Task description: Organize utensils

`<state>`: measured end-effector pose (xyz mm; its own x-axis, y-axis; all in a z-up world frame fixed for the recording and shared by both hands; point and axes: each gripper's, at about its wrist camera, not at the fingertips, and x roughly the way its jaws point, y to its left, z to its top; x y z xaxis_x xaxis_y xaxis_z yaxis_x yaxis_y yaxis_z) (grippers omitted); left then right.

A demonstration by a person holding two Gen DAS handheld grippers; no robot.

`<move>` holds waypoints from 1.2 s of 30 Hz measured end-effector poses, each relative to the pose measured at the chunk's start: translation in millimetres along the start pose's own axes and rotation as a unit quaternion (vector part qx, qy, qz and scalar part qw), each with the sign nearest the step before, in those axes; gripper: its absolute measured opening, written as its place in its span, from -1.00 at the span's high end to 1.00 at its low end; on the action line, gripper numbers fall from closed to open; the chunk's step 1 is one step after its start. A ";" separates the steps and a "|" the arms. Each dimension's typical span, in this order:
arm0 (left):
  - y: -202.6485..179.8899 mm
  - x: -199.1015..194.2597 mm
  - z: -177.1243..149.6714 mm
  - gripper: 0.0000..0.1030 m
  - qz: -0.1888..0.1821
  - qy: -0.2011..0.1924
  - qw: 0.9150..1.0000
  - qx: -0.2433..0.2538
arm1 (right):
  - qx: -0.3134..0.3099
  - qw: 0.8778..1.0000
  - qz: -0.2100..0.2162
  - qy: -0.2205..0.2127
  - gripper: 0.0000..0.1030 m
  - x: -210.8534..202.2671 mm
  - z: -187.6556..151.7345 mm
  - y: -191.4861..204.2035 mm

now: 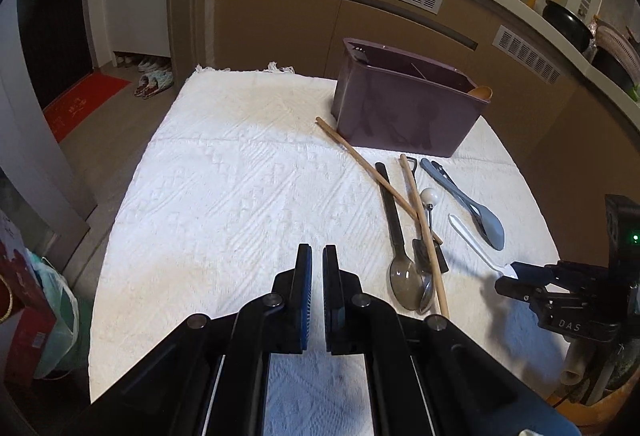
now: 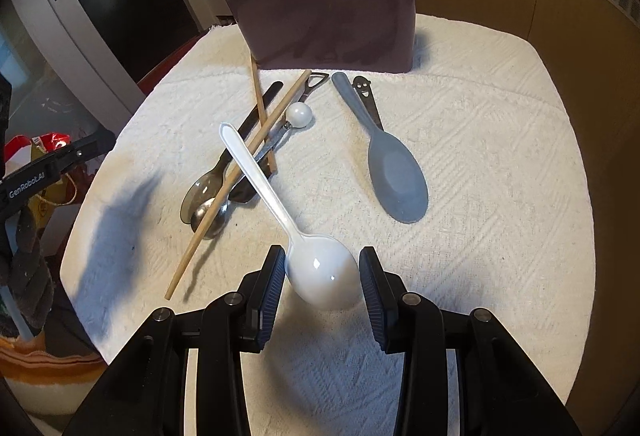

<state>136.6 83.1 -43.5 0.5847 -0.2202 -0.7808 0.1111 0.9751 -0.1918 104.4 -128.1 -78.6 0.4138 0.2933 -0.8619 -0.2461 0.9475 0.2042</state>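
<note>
Right gripper (image 2: 322,276) spread wide, astride the white spoon (image 2: 320,272) bowl — pads not clearly biting. Left gripper (image 1: 317,268) nearly closed, empty. Pickup step; next, closing, lifting. Beyond the tips, chopsticks (image 2: 236,176) — farthest, the holder (image 2: 332,24).

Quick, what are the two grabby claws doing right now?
Left gripper: nearly shut, holding nothing.
Right gripper: open, fingers either side of the white spoon bowl, not clamped.
</note>
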 end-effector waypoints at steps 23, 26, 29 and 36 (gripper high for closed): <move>-75.2 104.2 25.9 0.41 -0.020 0.128 0.987 0.098 | 0.031 0.998 -0.045 -0.025 0.01 -13.9 -10.7 -39.0; -77.6 113.5 27.5 0.43 -0.009 0.135 0.985 0.104 | 0.037 0.998 -0.043 -0.025 0.01 -12.7 -11.9 -44.9; -83.9 117.4 31.4 0.43 -0.009 0.136 0.984 0.113 | 0.042 0.998 -0.042 -0.024 0.01 -11.4 -13.2 -50.1; -80.3 112.6 26.0 0.80 0.026 0.096 0.985 0.140 | 0.031 0.998 -0.041 -0.023 0.01 -8.9 -13.0 -44.2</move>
<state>214.4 -19.3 -100.5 0.4359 -0.1447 -0.8883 0.3182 0.9480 0.0017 100.1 -174.2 -86.0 0.4712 0.2184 -0.8546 -0.1556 0.9742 0.1632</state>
